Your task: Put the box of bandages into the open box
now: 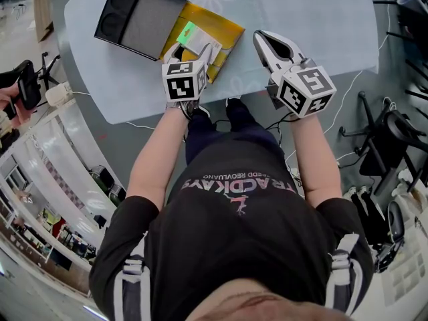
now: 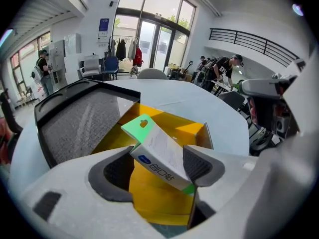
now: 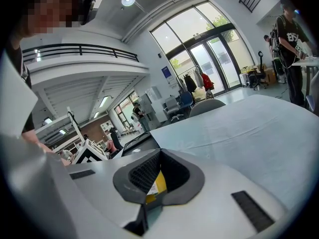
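The box of bandages, white with a green hang tab, stands tilted with its lower end inside the open yellow box. My left gripper hovers over that box's near end with its jaws spread around the bandage box. The box leans on the right pad, and a gap separates it from the left pad. The yellow box's floor shows below the jaws. My right gripper rests on the table to the right of the yellow box, with its jaws together and nothing in them.
A black lid with a grey foam lining lies against the yellow box's far left side. The table carries a pale blue cloth. Cables run along the floor by the near edge, and a black chair stands at the right.
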A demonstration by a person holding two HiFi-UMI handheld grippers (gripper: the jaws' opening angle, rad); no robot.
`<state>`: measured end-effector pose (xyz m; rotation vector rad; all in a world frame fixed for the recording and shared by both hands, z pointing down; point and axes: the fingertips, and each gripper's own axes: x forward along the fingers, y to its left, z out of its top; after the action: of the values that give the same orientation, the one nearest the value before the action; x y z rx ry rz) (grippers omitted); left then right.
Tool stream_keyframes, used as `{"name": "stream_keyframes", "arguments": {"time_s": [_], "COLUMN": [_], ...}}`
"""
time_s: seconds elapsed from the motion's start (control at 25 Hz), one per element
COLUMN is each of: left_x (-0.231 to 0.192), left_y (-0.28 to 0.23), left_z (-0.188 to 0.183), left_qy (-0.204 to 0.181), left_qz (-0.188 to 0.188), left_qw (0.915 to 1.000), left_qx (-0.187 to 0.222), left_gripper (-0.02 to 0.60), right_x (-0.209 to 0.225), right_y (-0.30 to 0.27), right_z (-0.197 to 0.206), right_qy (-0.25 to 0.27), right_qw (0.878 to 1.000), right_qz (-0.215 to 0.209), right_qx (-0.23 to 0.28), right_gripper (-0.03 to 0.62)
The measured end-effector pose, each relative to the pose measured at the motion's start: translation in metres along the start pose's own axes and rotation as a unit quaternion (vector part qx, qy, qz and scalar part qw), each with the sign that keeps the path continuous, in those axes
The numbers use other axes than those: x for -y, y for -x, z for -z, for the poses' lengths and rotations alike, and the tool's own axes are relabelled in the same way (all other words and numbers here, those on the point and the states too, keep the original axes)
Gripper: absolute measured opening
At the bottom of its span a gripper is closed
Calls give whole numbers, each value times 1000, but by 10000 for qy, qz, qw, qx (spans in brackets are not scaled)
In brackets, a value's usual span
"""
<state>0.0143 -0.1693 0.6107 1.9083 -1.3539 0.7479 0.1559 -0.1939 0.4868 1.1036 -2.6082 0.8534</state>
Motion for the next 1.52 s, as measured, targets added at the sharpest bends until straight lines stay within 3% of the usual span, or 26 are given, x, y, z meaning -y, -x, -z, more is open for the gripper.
{"name": "stream_keyframes", "arguments": {"time_s": [0.32,0.92,1.2,1.52], "left_x": [-21,-26,-23,-25], "left_y": [7,42,80,148], "left_z": [6,5,-12,-51], "left_qy": [-56,143,-71,-542], "left_qz": [-412,-536,-382,11], "left_qw": [9991,9979,9962,9869], "left_qx": [-59,346,779,1520], "left_gripper": [325,325,324,318], "right_x": [-4,-30,-55,-102], "right_y": [1,5,2,-3], "right_z": [0,0,-1,-22], "right_qy": [-17,75,152,385], "right_qw": [10000,9996,9993,9982], "right_qz": [-20,-244,-323,-247], "right_qx": [26,91,132,380], "right_gripper": [12,12,12,12]}}
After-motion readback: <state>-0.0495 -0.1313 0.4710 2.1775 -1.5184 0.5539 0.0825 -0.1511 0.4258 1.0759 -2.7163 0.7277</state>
